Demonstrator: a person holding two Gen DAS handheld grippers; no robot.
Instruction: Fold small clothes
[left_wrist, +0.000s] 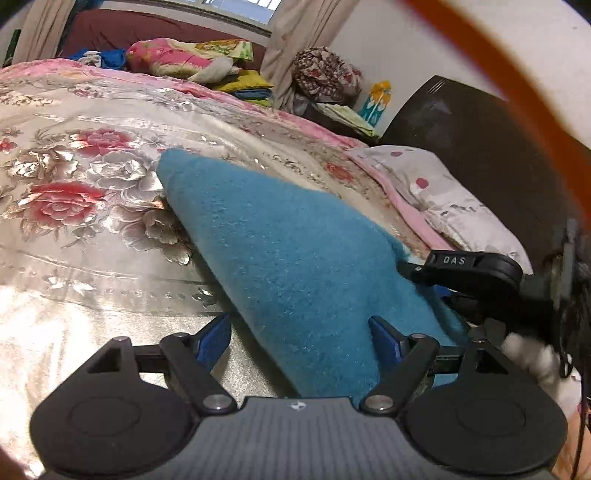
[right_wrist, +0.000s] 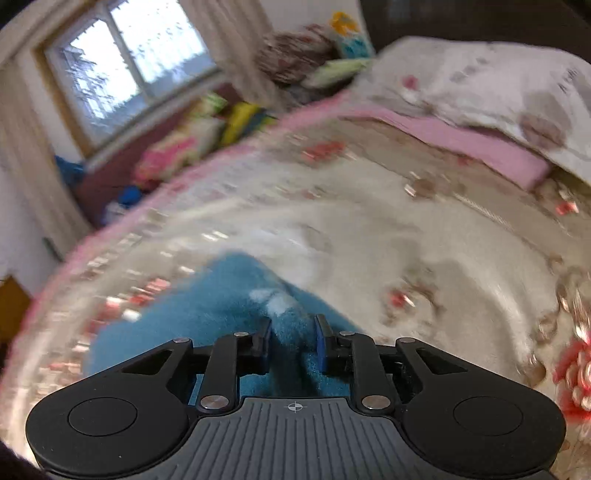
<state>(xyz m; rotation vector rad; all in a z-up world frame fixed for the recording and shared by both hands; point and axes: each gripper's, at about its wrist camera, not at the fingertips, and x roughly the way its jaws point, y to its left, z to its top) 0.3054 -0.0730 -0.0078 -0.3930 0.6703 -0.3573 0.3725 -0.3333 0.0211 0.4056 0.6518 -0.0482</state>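
A small teal fleece garment, fuzzy and limp, is seen lifted in a slanting sheet above a bed covered by a shiny satin quilt printed with red and silver flowers. The cloth is judged light, soft and quick to sag, so it is best taken at its edges and corners rather than mid-panel. In the right wrist view, an edge of the garment is pinched between the blue-padded fingers of the right gripper, which are drawn close on a ridge of fleece; that view is blurred. The left gripper is shown with its fingers spread wide, the fleece passing between them and brushing the right-hand pad, not clamped. A grey pillow dotted with pink lies at the bed's head, well apart from the garment.
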